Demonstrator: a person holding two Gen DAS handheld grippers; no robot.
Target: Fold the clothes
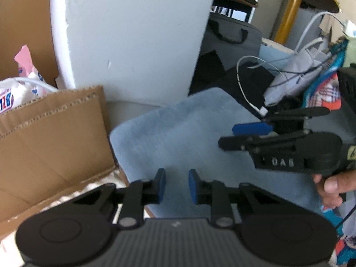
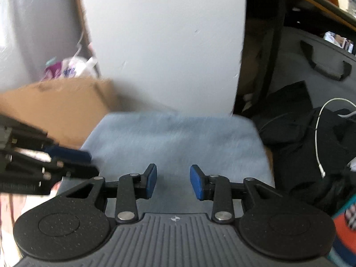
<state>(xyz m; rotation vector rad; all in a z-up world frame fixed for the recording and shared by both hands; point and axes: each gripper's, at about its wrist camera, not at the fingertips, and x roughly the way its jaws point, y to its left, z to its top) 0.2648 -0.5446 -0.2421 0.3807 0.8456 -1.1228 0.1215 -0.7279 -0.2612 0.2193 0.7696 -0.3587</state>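
A folded light-blue cloth (image 1: 182, 138) lies flat in the middle of the left wrist view, a neat rounded rectangle, and it fills the centre of the right wrist view as well (image 2: 178, 138), though blurred there. The left gripper (image 1: 176, 185) sits at the lower middle of its own frame, over the near edge of the cloth, its blue-padded fingers (image 1: 161, 185) apart with nothing between them. The right gripper (image 2: 173, 181) sits likewise at the lower middle of its frame, jaws apart and empty, above the near part of the cloth. In the left wrist view the right gripper comes in from the right edge, lying sideways over the cloth's right portion, with a hand (image 1: 333, 187) gripping its body at the lower right. In the right wrist view the left gripper shows blurred at the left edge. Behind the cloth stands a white panel (image 1: 138, 33), filling the upper middle. A cardboard box (image 1: 55, 133) sits to the left, with a printed plastic package (image 1: 15, 93) at its far side. To the right lie dark clothes (image 2: 296, 129), a white cable (image 1: 242, 84), and a grey bag with black handles (image 2: 322, 66) in the upper right.
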